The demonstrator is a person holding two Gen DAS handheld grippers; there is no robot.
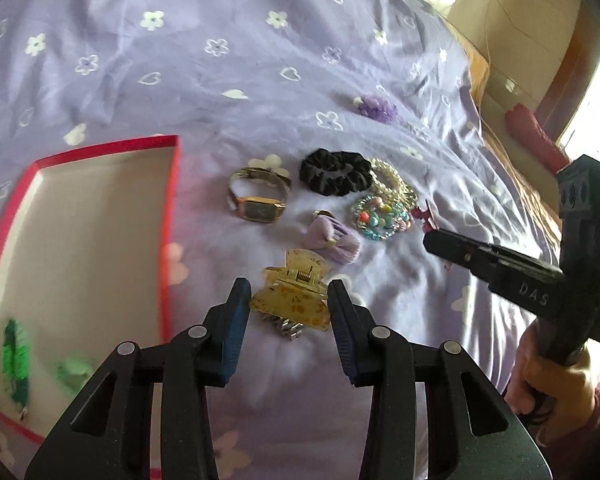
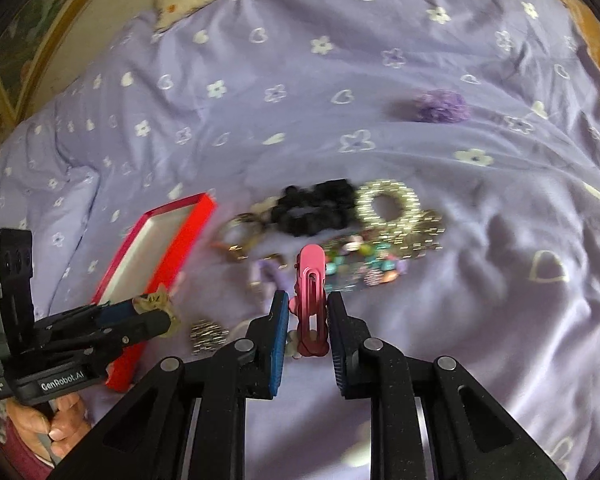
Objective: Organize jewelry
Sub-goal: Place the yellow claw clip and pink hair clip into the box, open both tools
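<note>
With both tools already loaded, the work stands at the carry step: 2 pieces are gripped and wait to go into the box [image 1: 100, 216], a red-rimmed tray with a pale floor lying at the left on the purple bedspread [image 1: 180, 60]. Something green [image 1: 16, 356] already rests in its near corner, though blur hides what it is.

Next to the right, the left gripper [image 1: 288, 308] has its jaws drawn in on the yellow claw clip [image 1: 290, 300], the blue pads pressing both flanks; the right wrist view shows that clip raised off the cloth near the box's rim. Beyond it lie a watch [image 1: 258, 196], a lilac bow [image 1: 332, 240], a black scrunchie [image 1: 336, 172], a pearl bracelet [image 1: 394, 184] and a coloured bead bracelet [image 1: 380, 218], all close together and untouched. A purple scrunchie [image 1: 376, 108] sits well apart, further back.

At the right, the right gripper [image 2: 309, 320] is nearly closed on a pink hair clip [image 2: 310, 300], held upright between the pads.

By the look of it, the next move calls for swinging the yellow clip over the tray, lowering it, then letting go; the pink clip must travel across the whole cluster without brushing it.
</note>
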